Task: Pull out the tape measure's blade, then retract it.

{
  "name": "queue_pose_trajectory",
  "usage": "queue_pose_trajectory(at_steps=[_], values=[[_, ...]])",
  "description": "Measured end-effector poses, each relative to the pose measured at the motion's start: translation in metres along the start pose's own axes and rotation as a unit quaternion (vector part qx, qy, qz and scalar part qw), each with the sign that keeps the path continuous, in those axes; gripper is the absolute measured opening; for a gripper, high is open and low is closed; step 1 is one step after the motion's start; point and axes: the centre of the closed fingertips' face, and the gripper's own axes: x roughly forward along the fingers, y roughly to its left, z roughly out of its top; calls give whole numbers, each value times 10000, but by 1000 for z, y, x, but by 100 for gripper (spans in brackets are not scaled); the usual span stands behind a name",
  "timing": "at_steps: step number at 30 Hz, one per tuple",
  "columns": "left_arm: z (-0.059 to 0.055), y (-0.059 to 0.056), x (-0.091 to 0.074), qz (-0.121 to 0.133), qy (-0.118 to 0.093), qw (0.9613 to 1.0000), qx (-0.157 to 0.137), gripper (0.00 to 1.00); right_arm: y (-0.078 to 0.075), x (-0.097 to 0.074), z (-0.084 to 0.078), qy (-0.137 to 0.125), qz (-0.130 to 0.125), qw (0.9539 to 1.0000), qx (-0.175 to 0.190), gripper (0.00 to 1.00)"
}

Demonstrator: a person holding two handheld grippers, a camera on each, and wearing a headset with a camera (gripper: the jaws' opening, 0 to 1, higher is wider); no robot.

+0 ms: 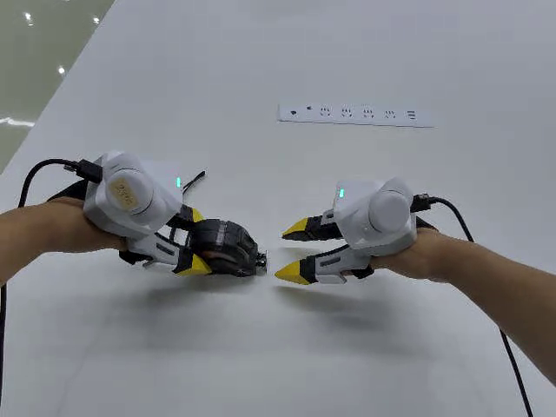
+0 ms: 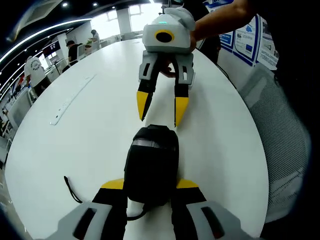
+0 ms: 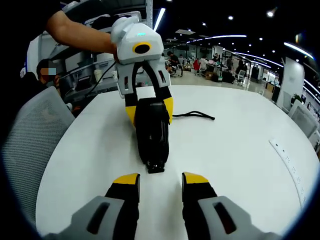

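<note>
A black tape measure point(image 1: 224, 247) is held between the yellow-tipped jaws of my left gripper point(image 1: 193, 241), which is shut on its body; the same tape measure point(image 2: 151, 162) rises from that gripper's jaws in the left gripper view. Its blade end point(image 3: 155, 167) points at my right gripper point(image 3: 161, 179), a short gap away. My right gripper point(image 1: 294, 252) stands open with nothing between its fingertips point(image 2: 180, 109). No blade is drawn out. A thin black wrist strap point(image 3: 194, 115) trails behind the tape measure on the white table point(image 1: 261, 347).
A white power strip point(image 1: 356, 114) lies flat at the far side of the table. Black cables point(image 1: 39, 169) run from both grippers toward the person. A mesh chair point(image 2: 280, 145) stands beside the table's edge.
</note>
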Motion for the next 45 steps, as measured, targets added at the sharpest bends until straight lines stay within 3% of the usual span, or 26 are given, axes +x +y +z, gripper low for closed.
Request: queue_pose_trajectory(at_steps=[19,45], values=[[0,0,-1,35,-26,9998,-173,30,7,26,2,126,293,9994,-148,15],[-2,0,-3,16,-68,9997,-246,29,6,24,4,187,362,9982,-447,12]])
